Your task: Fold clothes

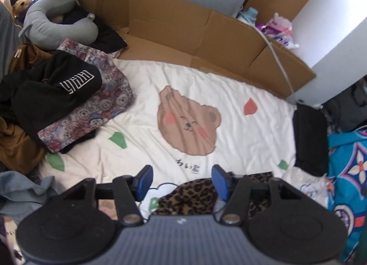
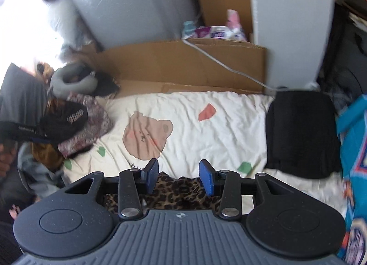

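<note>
Both the left tongs and the right tongs hang wide apart, holding nothing, above a leopard-print garment lying at the near edge of the bed. A folded black piece sits on the right, probably set aside as done, while an unfolded heap waits on the left.

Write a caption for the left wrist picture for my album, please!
Open left gripper hovers over a leopard-print garment on a bear-print sheet, clothes pile nearby.
</note>
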`<move>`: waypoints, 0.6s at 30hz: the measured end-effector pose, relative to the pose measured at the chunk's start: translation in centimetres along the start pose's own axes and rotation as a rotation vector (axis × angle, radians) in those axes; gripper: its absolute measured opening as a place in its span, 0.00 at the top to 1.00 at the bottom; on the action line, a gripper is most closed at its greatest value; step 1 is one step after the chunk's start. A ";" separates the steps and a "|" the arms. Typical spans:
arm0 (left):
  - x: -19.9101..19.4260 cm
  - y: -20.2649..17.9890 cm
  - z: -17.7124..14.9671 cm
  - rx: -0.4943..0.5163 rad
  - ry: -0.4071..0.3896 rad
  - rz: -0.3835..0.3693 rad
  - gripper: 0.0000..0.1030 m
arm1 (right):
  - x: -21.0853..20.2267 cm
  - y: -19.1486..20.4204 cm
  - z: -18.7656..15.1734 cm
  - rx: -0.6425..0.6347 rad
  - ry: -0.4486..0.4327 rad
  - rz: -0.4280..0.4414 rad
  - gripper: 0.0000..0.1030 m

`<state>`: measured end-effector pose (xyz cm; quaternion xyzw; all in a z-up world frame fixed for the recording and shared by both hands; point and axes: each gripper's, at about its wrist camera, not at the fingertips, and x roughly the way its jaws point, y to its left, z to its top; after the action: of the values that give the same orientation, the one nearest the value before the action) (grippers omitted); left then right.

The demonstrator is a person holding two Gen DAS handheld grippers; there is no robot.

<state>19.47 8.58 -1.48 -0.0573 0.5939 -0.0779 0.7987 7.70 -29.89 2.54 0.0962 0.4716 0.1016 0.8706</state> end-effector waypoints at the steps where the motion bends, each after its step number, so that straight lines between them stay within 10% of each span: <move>1: 0.3 0.3 -0.1 -0.009 0.008 0.006 0.42 | 0.5 -0.2 0.3 -0.010 0.004 0.006 0.55; 18: 6.1 -3.8 -1.7 0.042 0.123 0.040 0.42 | 13.4 2.1 -1.1 -0.335 0.107 0.038 0.56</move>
<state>19.34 3.73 -7.03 -0.0238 0.6411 -0.0777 0.7632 13.72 -24.16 -8.24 -0.0470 0.4919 0.2005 0.8459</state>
